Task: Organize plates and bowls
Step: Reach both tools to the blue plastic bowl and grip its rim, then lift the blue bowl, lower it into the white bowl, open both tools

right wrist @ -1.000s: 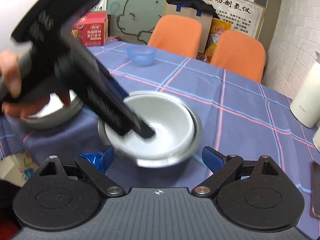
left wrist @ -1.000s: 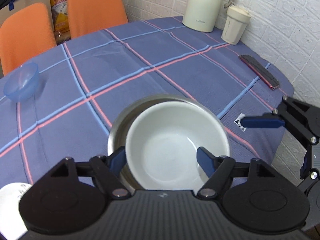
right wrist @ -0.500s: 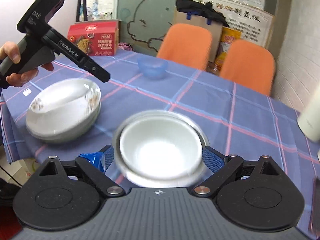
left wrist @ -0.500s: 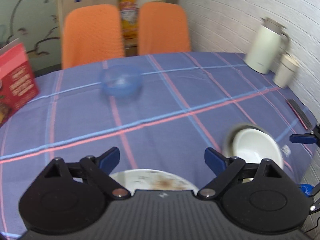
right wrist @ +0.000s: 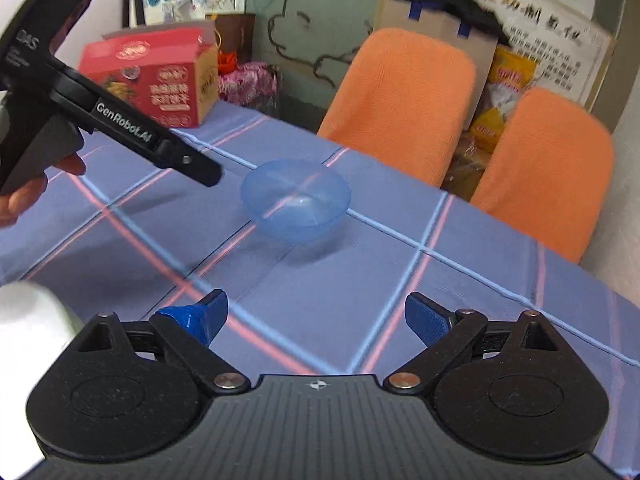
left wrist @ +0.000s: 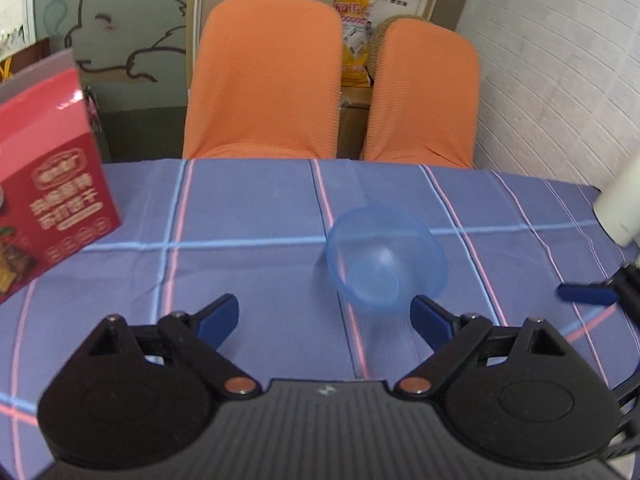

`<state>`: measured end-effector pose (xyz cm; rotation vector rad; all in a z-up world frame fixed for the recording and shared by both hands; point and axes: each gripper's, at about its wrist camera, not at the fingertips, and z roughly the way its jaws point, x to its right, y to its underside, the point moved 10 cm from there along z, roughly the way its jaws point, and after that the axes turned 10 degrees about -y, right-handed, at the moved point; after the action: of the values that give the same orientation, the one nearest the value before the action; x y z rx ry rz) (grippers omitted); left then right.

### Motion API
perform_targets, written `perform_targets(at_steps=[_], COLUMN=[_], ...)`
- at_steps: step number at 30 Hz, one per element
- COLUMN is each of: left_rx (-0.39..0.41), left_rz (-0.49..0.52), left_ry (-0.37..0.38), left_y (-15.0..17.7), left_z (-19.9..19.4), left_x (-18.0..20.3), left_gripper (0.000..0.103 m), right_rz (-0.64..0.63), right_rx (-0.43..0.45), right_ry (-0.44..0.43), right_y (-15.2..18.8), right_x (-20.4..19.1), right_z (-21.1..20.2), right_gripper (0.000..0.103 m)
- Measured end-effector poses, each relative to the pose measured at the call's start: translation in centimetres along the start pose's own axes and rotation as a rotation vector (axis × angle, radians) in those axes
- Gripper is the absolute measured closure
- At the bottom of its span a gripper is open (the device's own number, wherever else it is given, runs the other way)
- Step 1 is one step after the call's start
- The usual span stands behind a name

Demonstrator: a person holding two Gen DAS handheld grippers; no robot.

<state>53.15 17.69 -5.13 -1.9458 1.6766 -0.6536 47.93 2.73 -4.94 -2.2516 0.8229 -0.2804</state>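
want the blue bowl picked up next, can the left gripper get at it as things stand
Probably yes. The left gripper is open and empty, and the blue bowl stands alone on the tablecloth just ahead, slightly toward its right finger. Nothing lies between them; the right gripper sits off to the side.

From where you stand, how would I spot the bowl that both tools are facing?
Find the blue checked tablecloth before two orange chairs. Near its middle, right of the red box, sits the blue bowl, upright and apparently empty. Nothing else there is see-through.
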Motion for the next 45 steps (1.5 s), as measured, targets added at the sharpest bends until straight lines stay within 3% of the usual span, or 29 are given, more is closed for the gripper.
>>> perform_targets(at_steps=[5,11,24,28,33,34,36,39,41,45], left_rx=[-0.037,-0.048,-0.012,-0.009,-0.002,0.004,0.021,0.014,-0.003,0.029], left_rz=[0.02,0.059,0.067,0.034,0.029,0.041,0.083,0.101,0.076,0.087], left_ry=[0.007,0.031,0.041,0.045,0.038,0.025,-0.017,-0.025,0.009,0.061], left_y=[-1.5,-1.8,-1.6,-1.6,-1.6,-1.5,-1.5,-1.6,-1.8,-1.9], left_z=[5.2,8.4,9.0,8.9,8.9,8.9,8.8,8.8,8.3,5.4], left_x=[1.6,3.3,2.8,2.4,2.3,2.4,2.7,3.0,3.2,4.3], left_gripper=[0.011,0.011,0.011,0.011,0.012,0.014,0.041,0.058,0.065,0.064], right_rz=[0.053,0.048,0.084,0.08,0.099,0.082,0.067,0.04,0.05,-0.004], right_rx=[-0.066,-0.056,0.047,0.024,0.075,0.075,0.074,0.072,0.083,0.123], right_ry=[-0.02,-0.046,-0.057,-0.075,-0.074,-0.057,-0.064,-0.071,-0.078,-0.063], right_y=[-0.2,-1.0,-0.8,-1.5,-2.1,-2.1,-2.4,-3.1,-3.7,-4.0], right_x=[1.4,1.2,0.9,1.1,1.5,1.4,1.1,0.8,0.7,-0.1], right_z=[6.0,8.1,7.8,7.8,8.4,8.6,8.9,9.0,8.7,6.5], right_gripper=[0.02,0.02,0.014,0.016,0.019,0.02,0.024,0.037,0.037,0.038])
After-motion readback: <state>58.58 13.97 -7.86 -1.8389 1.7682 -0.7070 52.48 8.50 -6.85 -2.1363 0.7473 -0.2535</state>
